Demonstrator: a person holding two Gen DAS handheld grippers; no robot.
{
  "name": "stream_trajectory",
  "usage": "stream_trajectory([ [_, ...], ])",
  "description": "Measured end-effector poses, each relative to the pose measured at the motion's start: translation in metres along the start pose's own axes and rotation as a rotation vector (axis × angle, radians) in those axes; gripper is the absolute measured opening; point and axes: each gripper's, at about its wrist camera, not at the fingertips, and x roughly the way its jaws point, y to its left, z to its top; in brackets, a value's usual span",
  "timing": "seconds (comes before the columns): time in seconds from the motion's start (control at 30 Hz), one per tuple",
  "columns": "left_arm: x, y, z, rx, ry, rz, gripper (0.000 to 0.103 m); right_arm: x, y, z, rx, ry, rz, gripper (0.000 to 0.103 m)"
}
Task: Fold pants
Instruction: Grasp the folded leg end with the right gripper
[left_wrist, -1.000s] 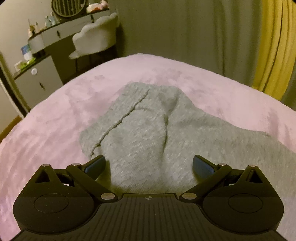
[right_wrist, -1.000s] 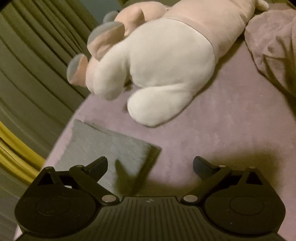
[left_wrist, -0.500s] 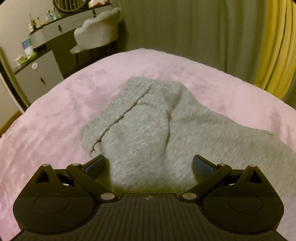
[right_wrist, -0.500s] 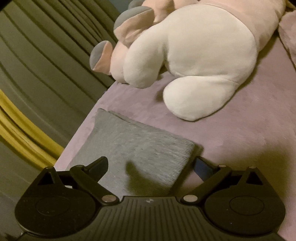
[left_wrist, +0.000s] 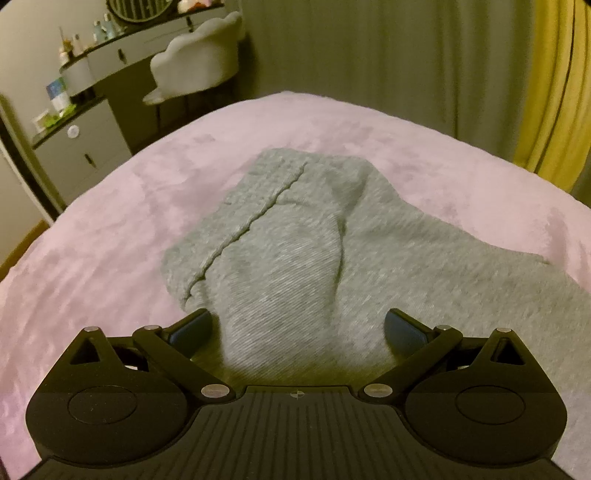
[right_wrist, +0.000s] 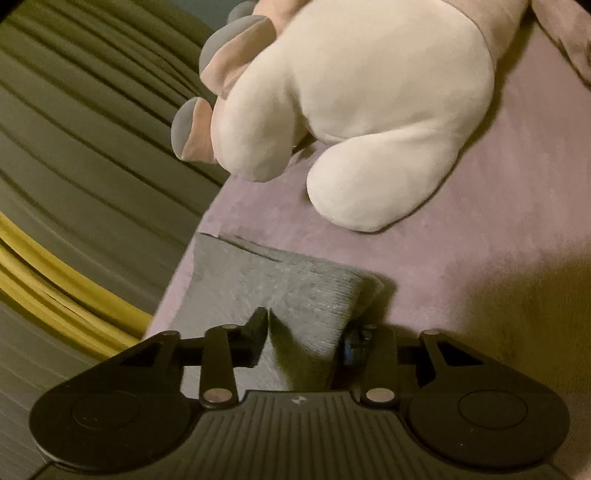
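Right gripper (right_wrist: 306, 334) has narrowed since earlier frame, fingers now pinching hem end of pants (left_wrist: 332, 258), near plush toy (right_wrist: 354, 110). Left gripper (left_wrist: 297, 326) fingers spread wide, holding nothing, above waist end. Pants lie on bed (left_wrist: 110, 240); judged early, lengthwise fold still ahead.

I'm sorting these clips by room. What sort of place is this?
Most likely a bedroom: the grey pants lie on a bed with a pink plush blanket, a large plush toy rests on it, and a vanity desk with a white chair stands beyond.
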Motion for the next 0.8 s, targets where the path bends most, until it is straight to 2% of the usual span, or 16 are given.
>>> stream_trajectory([
  [0.13,0.001,0.000,0.000,0.001,0.006,0.005,0.103,0.006,0.003,0.005,0.006,0.002,0.030,0.057],
  [0.2,0.001,0.000,0.000,0.000,0.010,0.007,0.103,0.012,0.010,0.007,-0.026,0.000,0.020,0.058],
  [0.23,0.001,0.000,0.000,-0.001,0.011,0.008,0.103,0.015,0.012,0.008,-0.040,-0.002,0.013,0.057],
  [0.27,0.001,0.000,0.001,-0.002,0.011,0.008,0.103,0.017,0.015,0.009,-0.055,-0.005,0.005,0.041],
  [0.33,0.001,0.000,0.000,-0.004,0.011,0.008,0.103,0.025,0.018,0.013,-0.080,0.022,-0.017,0.021],
  [0.63,0.003,-0.002,0.000,0.006,0.018,0.012,0.103,0.030,0.014,0.018,-0.054,0.044,0.006,0.025],
  [0.8,0.003,0.000,-0.001,-0.005,0.016,0.007,0.103,0.029,0.023,0.017,-0.114,0.047,-0.036,0.022],
])
